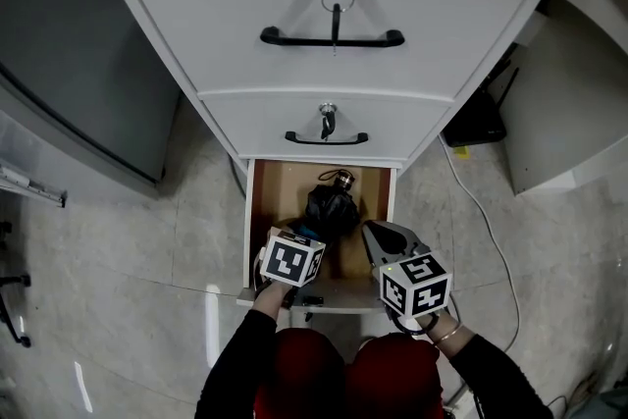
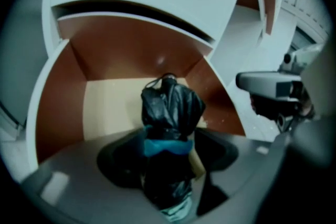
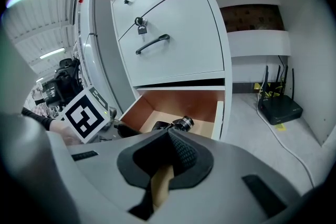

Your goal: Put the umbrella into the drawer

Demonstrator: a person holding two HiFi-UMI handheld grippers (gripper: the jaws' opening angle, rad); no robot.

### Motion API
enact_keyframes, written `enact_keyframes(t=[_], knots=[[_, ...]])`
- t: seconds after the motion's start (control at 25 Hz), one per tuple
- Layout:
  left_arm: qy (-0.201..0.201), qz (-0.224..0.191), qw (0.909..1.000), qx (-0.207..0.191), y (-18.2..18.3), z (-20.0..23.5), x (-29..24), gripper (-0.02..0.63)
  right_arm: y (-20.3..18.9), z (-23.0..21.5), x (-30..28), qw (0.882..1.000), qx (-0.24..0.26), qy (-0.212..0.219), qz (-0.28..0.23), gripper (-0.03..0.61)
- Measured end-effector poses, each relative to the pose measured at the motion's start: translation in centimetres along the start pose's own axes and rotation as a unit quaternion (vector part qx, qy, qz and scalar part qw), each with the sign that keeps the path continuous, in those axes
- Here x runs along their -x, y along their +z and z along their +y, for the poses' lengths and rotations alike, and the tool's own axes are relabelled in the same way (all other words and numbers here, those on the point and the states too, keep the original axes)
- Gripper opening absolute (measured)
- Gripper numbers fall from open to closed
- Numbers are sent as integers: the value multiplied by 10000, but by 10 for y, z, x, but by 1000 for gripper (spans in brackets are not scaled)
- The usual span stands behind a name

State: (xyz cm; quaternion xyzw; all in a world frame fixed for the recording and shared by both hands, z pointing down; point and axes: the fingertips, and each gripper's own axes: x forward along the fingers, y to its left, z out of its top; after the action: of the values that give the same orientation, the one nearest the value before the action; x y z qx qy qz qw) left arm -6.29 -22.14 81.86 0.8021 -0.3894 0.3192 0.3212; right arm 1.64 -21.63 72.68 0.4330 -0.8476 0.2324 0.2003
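The bottom drawer (image 1: 248,221) of the white cabinet stands pulled out, its inside brown. In it lies the folded black umbrella (image 1: 329,206), with its capped end toward the drawer's back. My left gripper (image 1: 302,233) is over the drawer's front left. In the left gripper view the umbrella (image 2: 170,105), ringed by a blue band, runs between the jaws. Those jaws stand wide, with gaps on both sides. My right gripper (image 1: 373,231) hovers at the drawer's front right with its pads (image 3: 181,152) together and nothing in them. The umbrella's end (image 3: 184,123) shows just beyond it.
Two upper drawers are closed, each with a black handle (image 1: 332,39) and a key in its lock (image 1: 328,118). A black router (image 3: 281,107) and a white cable (image 1: 481,211) lie on the floor to the right. A grey cabinet (image 1: 78,64) stands on the left.
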Motion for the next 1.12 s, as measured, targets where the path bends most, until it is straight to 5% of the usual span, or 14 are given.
enact_keyframes(t=[0.52, 0.96, 1.12], knots=[[264, -1486, 9884, 177, 56, 3, 74, 189, 28, 3, 17, 9989, -50, -47, -455, 2], [741, -2805, 9570, -48, 84, 6, 165, 20, 65, 12, 48, 9940, -77, 85, -1089, 2], [855, -3099, 9469, 27, 84, 10, 189, 5, 74, 19, 57, 9920, -100, 163, -1250, 2]])
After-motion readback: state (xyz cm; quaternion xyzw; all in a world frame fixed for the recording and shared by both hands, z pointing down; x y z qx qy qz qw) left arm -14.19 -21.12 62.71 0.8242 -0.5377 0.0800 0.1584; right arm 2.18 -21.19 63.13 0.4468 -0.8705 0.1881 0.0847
